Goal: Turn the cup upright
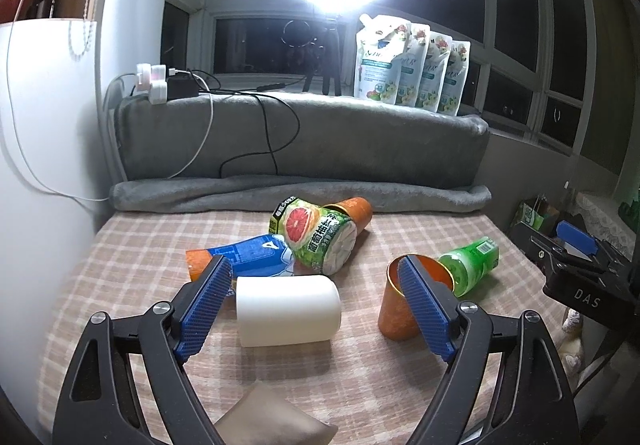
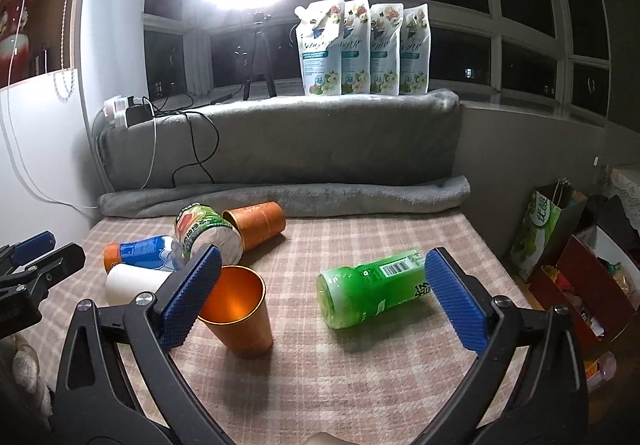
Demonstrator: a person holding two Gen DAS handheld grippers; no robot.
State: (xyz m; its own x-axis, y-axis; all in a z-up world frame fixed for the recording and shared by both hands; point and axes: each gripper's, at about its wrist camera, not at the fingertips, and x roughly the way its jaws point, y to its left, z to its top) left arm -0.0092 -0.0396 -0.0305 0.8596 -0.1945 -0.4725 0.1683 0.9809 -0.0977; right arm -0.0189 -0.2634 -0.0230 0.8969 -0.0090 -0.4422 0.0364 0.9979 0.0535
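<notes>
An orange metal cup (image 2: 240,313) stands upright on the checked cloth, its mouth up, just right of my right gripper's left finger. My right gripper (image 2: 323,255) is open and holds nothing. In the left wrist view the same orange cup (image 1: 394,309) stands partly behind the right finger. My left gripper (image 1: 313,263) is open, and a white cup (image 1: 288,309) lies on its side between its fingers, untouched. A second orange cup (image 2: 256,223) lies on its side farther back.
A green bottle (image 2: 368,289), a grapefruit-label bottle (image 1: 316,237) and a blue-label bottle (image 1: 248,257) lie on the cloth. A rolled grey blanket (image 1: 300,193) bounds the table's back. A tan cushion (image 1: 276,417) sits near the front edge. Bags (image 2: 540,233) stand off the right side.
</notes>
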